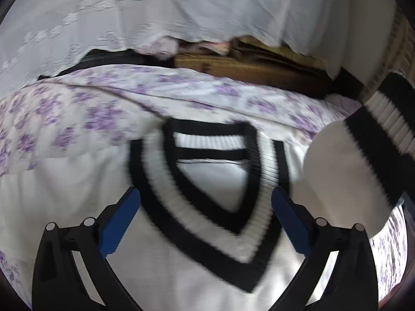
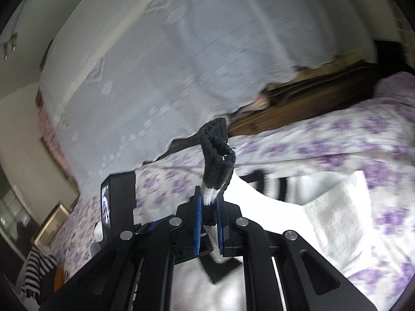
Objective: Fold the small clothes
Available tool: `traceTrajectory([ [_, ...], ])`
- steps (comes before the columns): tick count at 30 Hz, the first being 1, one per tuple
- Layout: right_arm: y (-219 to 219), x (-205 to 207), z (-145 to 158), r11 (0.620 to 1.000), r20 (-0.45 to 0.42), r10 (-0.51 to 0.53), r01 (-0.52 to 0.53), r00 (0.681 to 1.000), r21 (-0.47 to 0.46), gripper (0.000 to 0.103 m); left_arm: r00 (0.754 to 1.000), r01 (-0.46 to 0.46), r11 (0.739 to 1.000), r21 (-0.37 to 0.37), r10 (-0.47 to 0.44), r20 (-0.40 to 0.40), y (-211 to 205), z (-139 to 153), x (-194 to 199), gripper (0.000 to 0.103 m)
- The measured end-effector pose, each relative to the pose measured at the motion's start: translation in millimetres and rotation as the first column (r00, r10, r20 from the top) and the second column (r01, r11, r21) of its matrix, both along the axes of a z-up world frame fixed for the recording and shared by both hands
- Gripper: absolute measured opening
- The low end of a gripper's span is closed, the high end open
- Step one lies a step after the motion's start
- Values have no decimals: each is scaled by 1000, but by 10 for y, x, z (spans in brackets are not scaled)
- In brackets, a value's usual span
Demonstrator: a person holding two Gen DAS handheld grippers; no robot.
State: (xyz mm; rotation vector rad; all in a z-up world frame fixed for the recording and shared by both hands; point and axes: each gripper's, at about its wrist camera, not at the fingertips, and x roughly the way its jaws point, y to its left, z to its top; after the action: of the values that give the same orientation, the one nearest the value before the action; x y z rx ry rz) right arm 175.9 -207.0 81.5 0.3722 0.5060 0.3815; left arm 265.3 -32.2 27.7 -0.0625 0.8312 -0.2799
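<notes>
- Covering most of both views, a bed [image 1: 77, 119] under a white sheet with purple flowers carries the clothing; a pale lace curtain [image 1: 181, 7] hangs behind it, and a brown wooden edge [image 1: 233, 64] shows between curtain and sheet.
- Lying on that sheet, a white knit sweater [image 1: 181, 272] with a V-neck trimmed in black and white bands fills the middle of the left wrist view, neck opening facing the camera.
- Rising at the right edge of that same view, one sleeve of the sweater is lifted off the bed, its ribbed cuff [image 1: 384, 119] striped black and white.
- Standing over the sweater's chest, the left tongs [image 1: 206, 220] are spread wide, blue pads on either side of the V-neck with nothing between them; whether the tips touch the knit is unclear through the blur.
- Pinching that cuff [image 2: 216, 160], the right tongs [image 2: 208, 207] are pressed together on the knit, the black end standing up past the blue pads and the white sleeve trailing down to the bed.
- Sitting at the lower left of the right wrist view, a black-and-white striped garment [image 2: 36, 272] lies apart from the sweater, beside a framed object [image 2: 52, 220] near the wall.
</notes>
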Motion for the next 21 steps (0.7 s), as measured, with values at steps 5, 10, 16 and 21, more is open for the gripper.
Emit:
traceTrajectory([
  [5, 489, 165, -127, 996, -33, 56, -58, 998, -74, 11, 998, -60, 997, -48, 61, 1, 472, -128, 75, 99],
  [10, 739, 288, -287, 994, -58, 71, -76, 996, -77, 11, 993, -118, 991, -68, 117, -25, 757, -317, 163, 99],
  [16, 801, 394, -469, 993, -53, 87, -91, 995, -76, 11, 983, -177, 980, -90, 173, -56, 898, -403, 218, 99],
  [21, 790, 534, -611, 991, -81, 122, -125, 989, -35, 19, 971, -229, 972, -49, 225, -78, 950, -487, 256, 99],
])
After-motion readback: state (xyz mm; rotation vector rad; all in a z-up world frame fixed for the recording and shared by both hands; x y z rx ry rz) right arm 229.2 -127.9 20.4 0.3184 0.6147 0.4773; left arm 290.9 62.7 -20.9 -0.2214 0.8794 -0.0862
